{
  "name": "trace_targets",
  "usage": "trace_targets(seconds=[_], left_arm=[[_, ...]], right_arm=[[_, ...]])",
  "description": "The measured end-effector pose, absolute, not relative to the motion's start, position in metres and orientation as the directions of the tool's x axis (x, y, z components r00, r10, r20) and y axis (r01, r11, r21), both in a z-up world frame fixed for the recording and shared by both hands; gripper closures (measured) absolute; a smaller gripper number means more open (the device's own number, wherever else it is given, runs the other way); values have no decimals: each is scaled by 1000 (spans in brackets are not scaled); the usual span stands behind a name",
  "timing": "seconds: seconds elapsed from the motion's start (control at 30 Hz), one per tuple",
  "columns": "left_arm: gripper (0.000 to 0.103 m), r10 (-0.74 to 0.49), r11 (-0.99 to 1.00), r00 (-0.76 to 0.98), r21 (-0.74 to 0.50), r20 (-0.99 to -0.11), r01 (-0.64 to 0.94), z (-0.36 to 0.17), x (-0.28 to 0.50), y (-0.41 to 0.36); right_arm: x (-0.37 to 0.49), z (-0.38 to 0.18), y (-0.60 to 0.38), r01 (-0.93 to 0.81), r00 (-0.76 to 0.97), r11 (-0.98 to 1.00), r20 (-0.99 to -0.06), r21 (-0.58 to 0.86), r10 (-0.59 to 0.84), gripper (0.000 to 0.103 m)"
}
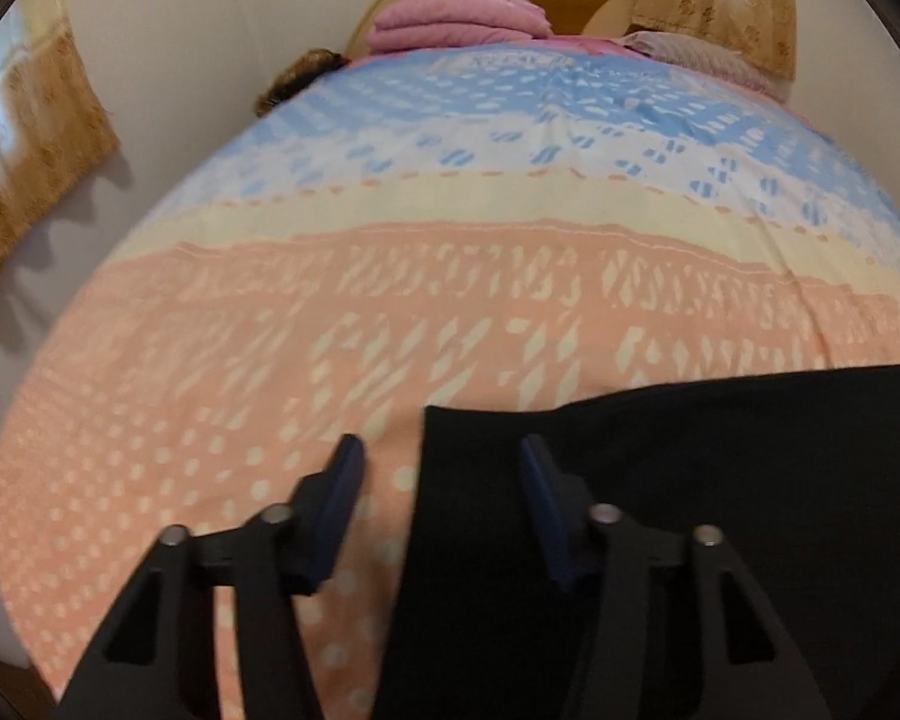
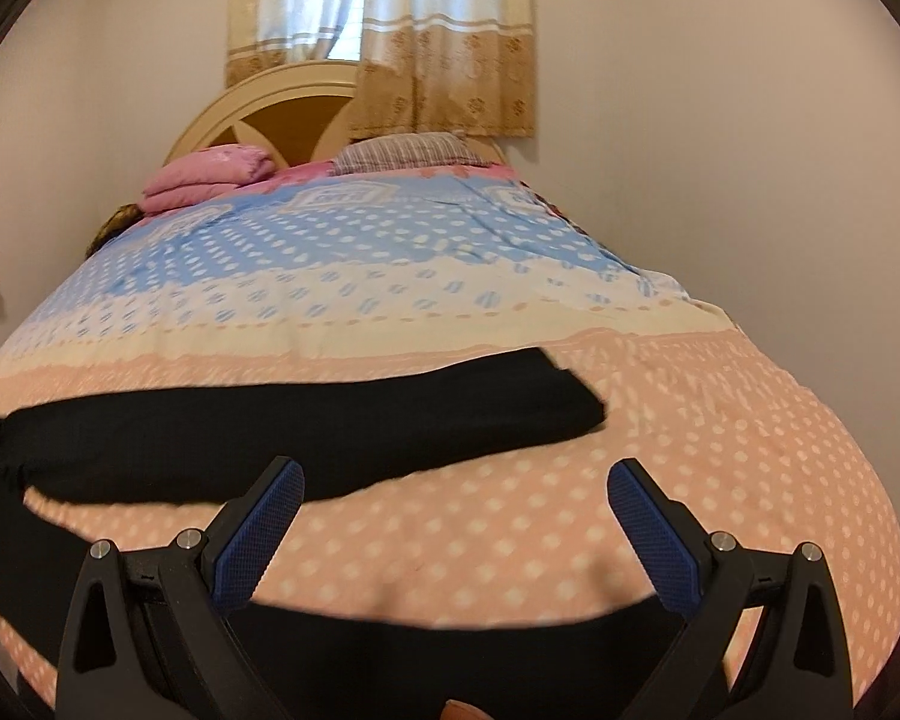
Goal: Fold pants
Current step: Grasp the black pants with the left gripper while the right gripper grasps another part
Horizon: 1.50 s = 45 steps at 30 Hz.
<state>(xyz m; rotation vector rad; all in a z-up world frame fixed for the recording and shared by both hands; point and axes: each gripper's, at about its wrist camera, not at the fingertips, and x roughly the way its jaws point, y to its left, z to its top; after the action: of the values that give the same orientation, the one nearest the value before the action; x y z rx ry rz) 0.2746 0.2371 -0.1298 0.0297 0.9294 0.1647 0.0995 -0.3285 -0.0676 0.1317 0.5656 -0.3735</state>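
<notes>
Black pants (image 2: 306, 426) lie on the bed. In the right wrist view one leg stretches from the left edge to its end right of centre, and another dark part lies along the near edge under the gripper. My right gripper (image 2: 456, 480) is open and empty above the bedspread, just in front of the leg. In the left wrist view the pants (image 1: 660, 480) fill the lower right. My left gripper (image 1: 441, 450) is open, straddling the pants' left edge, with its right finger (image 1: 546, 498) over the black cloth.
The bedspread (image 2: 510, 276) is pink, cream and blue with dots. Folded pink blankets (image 2: 210, 180) and a striped pillow (image 2: 402, 153) lie by the headboard (image 2: 258, 102). A curtained window (image 2: 384, 30) is behind. White walls flank the bed.
</notes>
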Motion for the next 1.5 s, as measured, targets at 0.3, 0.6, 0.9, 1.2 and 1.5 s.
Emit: trace_targets(seconds=[0.3, 0.6, 0.9, 1.2, 1.5], left_arm=[[70, 124, 992, 590, 119, -798, -48, -130, 272, 222], [70, 146, 989, 589, 130, -795, -69, -133, 292, 222], [70, 121, 993, 597, 90, -793, -82, -137, 307, 225], [79, 82, 997, 592, 75, -802, -38, -137, 312, 226], [91, 49, 999, 668, 45, -743, -24, -114, 298, 227]], right_arm=[[134, -63, -408, 476, 717, 878, -603, 55, -351, 11], [187, -80, -459, 477, 689, 868, -671, 136, -274, 20], [260, -112, -467, 433, 625, 891, -757, 134, -190, 27], [274, -129, -462, 374, 592, 915, -799, 151, -110, 84], [246, -101, -445, 348, 670, 928, -727, 133, -148, 95]])
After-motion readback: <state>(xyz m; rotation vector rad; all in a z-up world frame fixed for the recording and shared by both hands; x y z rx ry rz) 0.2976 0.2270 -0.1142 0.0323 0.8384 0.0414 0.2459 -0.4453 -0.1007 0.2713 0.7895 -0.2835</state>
